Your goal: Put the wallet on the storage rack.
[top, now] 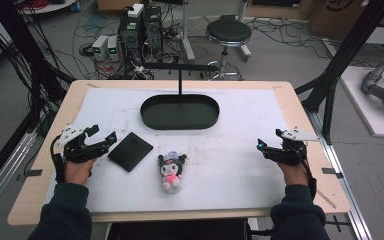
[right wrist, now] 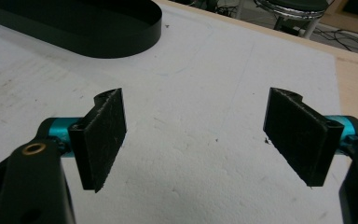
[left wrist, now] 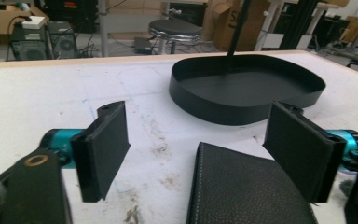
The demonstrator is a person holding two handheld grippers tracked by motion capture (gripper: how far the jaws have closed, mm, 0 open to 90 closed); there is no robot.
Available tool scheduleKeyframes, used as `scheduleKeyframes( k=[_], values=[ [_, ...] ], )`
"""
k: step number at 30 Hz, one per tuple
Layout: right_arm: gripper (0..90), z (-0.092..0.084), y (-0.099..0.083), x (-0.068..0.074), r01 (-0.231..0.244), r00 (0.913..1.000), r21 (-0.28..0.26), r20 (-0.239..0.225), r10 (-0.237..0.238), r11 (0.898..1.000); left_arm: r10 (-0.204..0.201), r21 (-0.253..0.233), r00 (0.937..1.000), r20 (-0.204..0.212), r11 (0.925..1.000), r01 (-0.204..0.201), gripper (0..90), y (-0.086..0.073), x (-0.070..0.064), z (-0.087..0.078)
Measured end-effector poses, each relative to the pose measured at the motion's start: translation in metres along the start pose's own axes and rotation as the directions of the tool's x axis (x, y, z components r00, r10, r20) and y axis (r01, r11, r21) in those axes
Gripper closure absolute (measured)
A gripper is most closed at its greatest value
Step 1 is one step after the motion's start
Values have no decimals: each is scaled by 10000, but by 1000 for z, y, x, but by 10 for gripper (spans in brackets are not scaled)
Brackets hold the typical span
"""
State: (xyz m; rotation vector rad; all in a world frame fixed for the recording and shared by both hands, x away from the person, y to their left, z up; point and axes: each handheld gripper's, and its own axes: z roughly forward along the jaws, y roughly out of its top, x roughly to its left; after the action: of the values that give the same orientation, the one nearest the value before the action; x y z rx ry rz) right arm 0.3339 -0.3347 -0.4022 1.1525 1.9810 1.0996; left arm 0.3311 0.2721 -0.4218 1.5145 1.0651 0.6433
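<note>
At the bottom of the high view, two dark sleeves come in, one at each lower corner. The left hand holds the left gripper (top: 101, 134) at the left middle of the frame, and the right hand holds the right gripper (top: 261, 146) at the right middle. Both sit low over a white mat (top: 240, 165) that covers a pale wooden table (top: 40, 190).

In the left gripper view, its jaws stand wide apart and grasp nothing. A black wallet (left wrist: 242, 191) lies flat at the bottom centre of that frame, just ahead of the jaws and towards the right one. In the high view the wallet (top: 130, 151) lies just right of the left gripper.

A small plush doll (top: 171, 170) with black ears and a pink body lies near the lower centre, right of the wallet.

In the right gripper view, its jaws are also spread wide, with bare mat between them.

Farther up, at centre, sits an oval black tray (top: 179, 120). A thin black post rises just behind it.
</note>
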Motion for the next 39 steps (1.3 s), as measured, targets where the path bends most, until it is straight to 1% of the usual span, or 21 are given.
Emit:
scheduleKeyframes(
  k=[6,7,9,10,11,12,14,17,20,21,23,24,25,26,27,29,30,32,34,35,39],
  values=[
    [214,-2,0,2,129,9999,10,-74,-128,9999,-24,92,9999,144,10000,23,256,0,-1,0],
    [215,-2,0,3,127,9999,15,-100,-127,9999,-130,271,9996,260,9996,123,255,-1,1,1],
    [214,-1,1,4,217,9997,30,-114,-217,9998,-305,676,9992,252,9973,287,252,-4,3,4],
    [214,-1,1,4,263,9996,37,-119,-262,9996,-305,676,9992,252,9973,287,252,-4,3,4],
    [215,-1,1,5,256,9996,58,-139,-255,9997,-387,1110,9990,201,9932,362,252,-7,3,7],
    [214,-1,2,6,267,9995,27,-164,-267,9996,-387,1110,9990,201,9932,362,252,-7,3,7],
    [215,-1,2,6,289,9994,7,-169,-289,9996,-322,1398,9992,224,9898,288,252,-8,2,9],
    [215,-1,2,7,306,9993,64,-202,-304,9995,-314,1970,9993,194,9800,270,269,-12,3,12],
    [215,1,2,7,394,9990,114,-220,-391,9992,-290,2682,9996,51,9630,266,330,-15,5,14],
    [214,2,2,8,379,9990,138,-246,-375,9992,-290,2682,9996,51,9630,266,345,-15,5,14],
    [215,2,2,8,402,9989,157,-253,-398,9991,-430,3136,9990,114,9488,372,354,-18,7,17],
    [215,2,2,8,393,9989,163,-257,-389,9991,-417,3272,9990,149,9443,345,367,-19,6,19],
    [215,2,2,7,384,9990,161,-256,-380,9991,-417,3272,9990,149,9443,345,386,-19,6,19],
    [215,2,2,7,386,9990,150,-248,-382,9991,-458,3583,9987,209,9329,353,389,-22,5,21],
    [215,2,2,7,355,9990,153,-264,-350,9993,-381,3653,9990,251,9305,263,391,-22,5,22],
    [215,2,2,7,346,9991,160,-254,-342,9993,-358,3667,9989,289,9301,227,425,-22,5,22],
    [215,3,2,7,406,9989,169,-253,-401,9990,-386,3831,9985,397,9235,205,437,-22,4,23],
    [215,3,3,9,458,9986,224,-257,-452,9987,-480,3907,9980,421,9201,278,454,-23,4,23],
    [216,3,3,10,526,9982,218,-299,-519,9984,-509,3939,9977,445,9187,293,455,-23,5,23],
    [216,3,4,11,532,9982,209,-297,-526,9984,-616,3958,9969,484,9176,375,454,-23,6,24],
    [216,3,4,11,536,9982,214,-290,-530,9983,-628,4035,9955,710,9145,289,451,-23,6,25]
  ],
)
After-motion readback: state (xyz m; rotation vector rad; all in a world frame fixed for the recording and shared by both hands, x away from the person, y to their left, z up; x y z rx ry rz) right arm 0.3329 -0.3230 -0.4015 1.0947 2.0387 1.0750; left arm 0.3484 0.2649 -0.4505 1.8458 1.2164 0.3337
